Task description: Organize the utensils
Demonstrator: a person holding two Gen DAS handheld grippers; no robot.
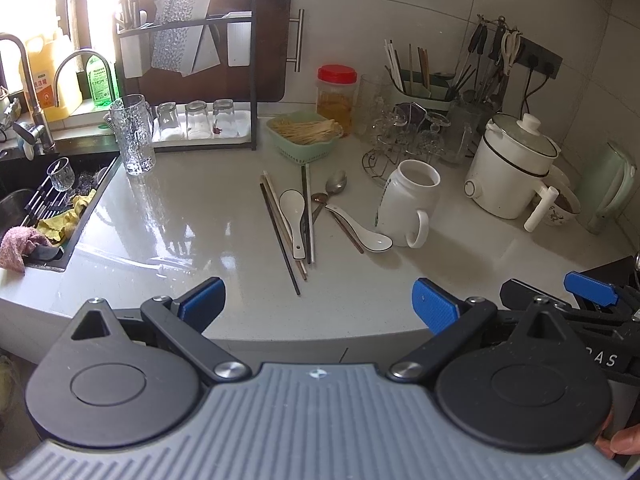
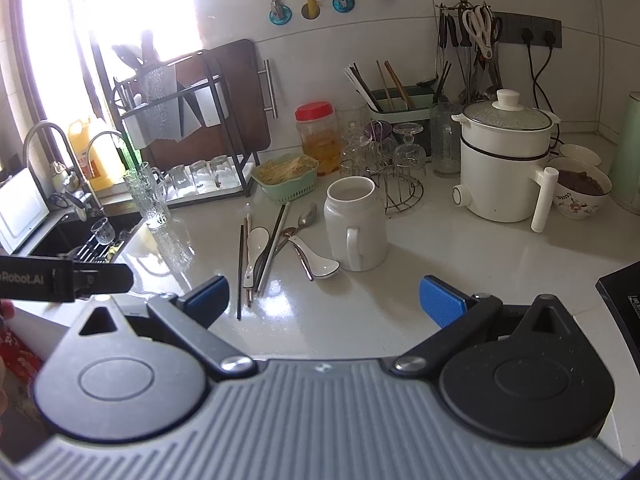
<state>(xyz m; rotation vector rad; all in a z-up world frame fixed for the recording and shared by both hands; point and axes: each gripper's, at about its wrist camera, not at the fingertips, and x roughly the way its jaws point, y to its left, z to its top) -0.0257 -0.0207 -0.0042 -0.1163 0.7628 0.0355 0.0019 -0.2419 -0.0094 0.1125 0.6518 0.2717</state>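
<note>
Loose utensils lie in a heap mid-counter: dark and pale chopsticks, two white ceramic spoons and a metal spoon. A white mug stands upright just right of them. My left gripper hovers open over the counter's front edge, well short of the heap. My right gripper is also open and empty, in front of the mug and utensils.
A green caddy at the back holds chopsticks. A toothpick basket, red-lidded jar, glass rack, white electric pot, bowl and tall glass ring the counter; the sink lies left.
</note>
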